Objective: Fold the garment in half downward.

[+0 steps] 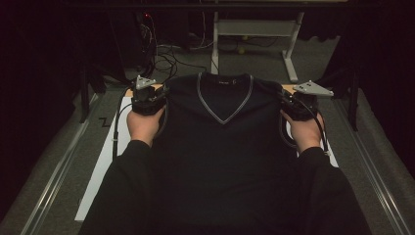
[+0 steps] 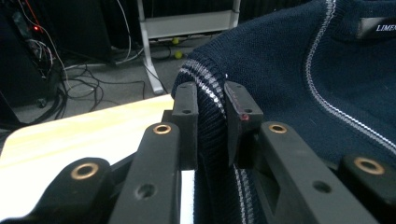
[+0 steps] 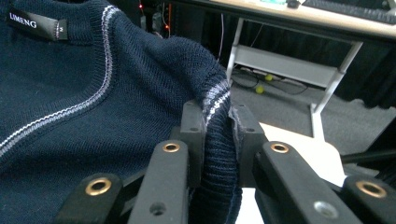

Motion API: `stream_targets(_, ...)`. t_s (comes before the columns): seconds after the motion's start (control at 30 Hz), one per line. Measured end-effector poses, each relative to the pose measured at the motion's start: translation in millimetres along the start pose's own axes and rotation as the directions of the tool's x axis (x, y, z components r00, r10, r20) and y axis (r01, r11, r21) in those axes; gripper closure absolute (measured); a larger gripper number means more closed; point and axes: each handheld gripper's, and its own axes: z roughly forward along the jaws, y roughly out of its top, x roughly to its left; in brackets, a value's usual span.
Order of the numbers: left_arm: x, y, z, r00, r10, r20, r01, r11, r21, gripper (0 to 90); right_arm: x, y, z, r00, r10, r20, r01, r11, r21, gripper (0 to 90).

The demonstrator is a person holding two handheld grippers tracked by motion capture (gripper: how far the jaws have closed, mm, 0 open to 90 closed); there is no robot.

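Note:
A dark navy V-neck sweater vest [image 1: 222, 147] with grey-white trim hangs spread between my two grippers, held up off the table. My left gripper [image 1: 155, 98] is shut on the ribbed armhole edge at the garment's left shoulder; in the left gripper view the striped rib [image 2: 210, 100] runs between the two pads [image 2: 187, 121]. My right gripper [image 1: 288, 103] is shut on the opposite armhole edge, where the rib [image 3: 217, 135] sits pinched between its pads [image 3: 194, 133]. A neck label [image 3: 35, 25] shows inside the collar.
A white sheet [image 1: 105, 166] lies on the light wooden table [image 2: 79, 135] under the vest. Metal rails [image 1: 58, 171] run along both sides. Behind stand a white desk frame [image 1: 254, 29], cables [image 1: 164, 56] on the carpet, and small yellow balls [image 3: 259, 88].

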Motion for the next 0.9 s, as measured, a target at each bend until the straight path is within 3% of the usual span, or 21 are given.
stream_targets(0.17, 1.0, -5.0, -4.1, 0.9997, 0.007, 0.022, -0.007, 0.9997, 0.023, 72.1, 3.8, 0.6, -2.6, 0.9999, -0.015, -0.009, 0.015, 1.000, 0.004, 78.8)
stream_targets(0.4, -3.6, -23.9, -18.3, 0.9978, 0.025, 0.061, -0.027, 0.9989, 0.039, 72.2, 10.8, -15.3, -14.4, 0.9993, -0.019, -0.033, 0.019, 1.000, 0.009, 78.7)
stream_targets(0.5, -3.7, -34.9, -27.3, 0.9966, 0.028, 0.077, -0.032, 0.9986, 0.043, 72.1, 14.9, -26.6, -27.6, 0.9982, -0.021, -0.055, 0.021, 1.000, -0.001, 78.7)
stream_targets(0.63, -2.8, -51.5, -41.0, 0.9940, 0.004, 0.109, -0.008, 0.9993, 0.038, 72.1, 19.1, -36.2, -40.0, 0.9967, -0.028, -0.076, 0.027, 1.000, -0.013, 78.8)
stream_targets(0.73, -6.6, -63.8, -53.5, 0.9912, 0.024, 0.130, -0.029, 0.9990, 0.035, 72.1, 24.2, -47.1, -54.2, 0.9947, -0.040, -0.094, 0.038, 0.999, -0.023, 78.7)
stream_targets(0.87, -12.4, -87.5, -73.4, 0.9849, 0.016, 0.172, -0.018, 0.9998, 0.011, 72.1, 29.3, -65.3, -73.2, 0.9920, -0.046, -0.118, 0.042, 0.998, -0.036, 78.7)
stream_targets(0.9, -13.7, -94.8, -76.9, 0.9837, 0.018, 0.179, -0.021, 0.9997, 0.016, 72.1, 30.8, -76.7, -81.4, 0.9905, -0.029, -0.135, 0.024, 0.999, -0.041, 78.7)
